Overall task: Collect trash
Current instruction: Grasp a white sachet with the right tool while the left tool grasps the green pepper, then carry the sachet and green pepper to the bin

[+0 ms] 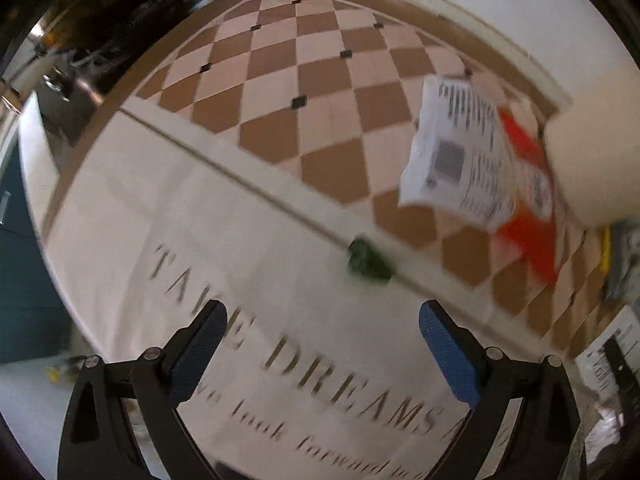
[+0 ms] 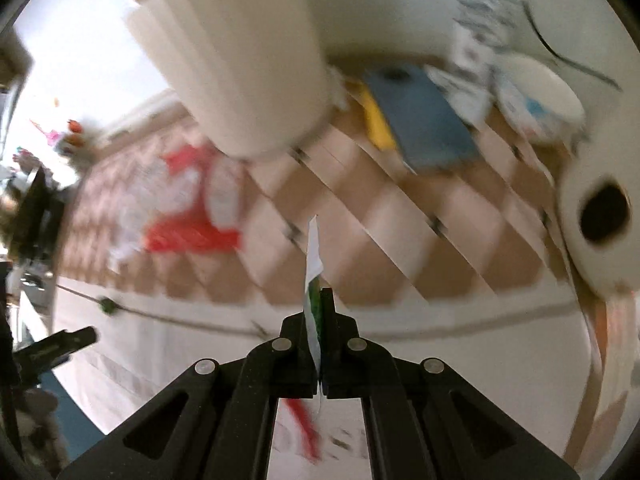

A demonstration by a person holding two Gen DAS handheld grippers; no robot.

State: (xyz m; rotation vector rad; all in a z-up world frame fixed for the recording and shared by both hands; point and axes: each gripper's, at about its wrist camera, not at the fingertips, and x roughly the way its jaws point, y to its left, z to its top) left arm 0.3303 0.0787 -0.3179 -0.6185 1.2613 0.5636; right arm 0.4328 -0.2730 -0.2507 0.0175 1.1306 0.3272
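The right gripper is clamped on a thin white-and-green wrapper, pinched edge-on with a strip poking out past the tips; with so little in the grip, I judge a quick swing could pull it loose. The left gripper hangs with its fingers wide apart and empty over a white lettered cloth. Beyond, a small dark green scrap lies at the cloth's edge, then a crumpled red-and-white printed packet on the checkered table.
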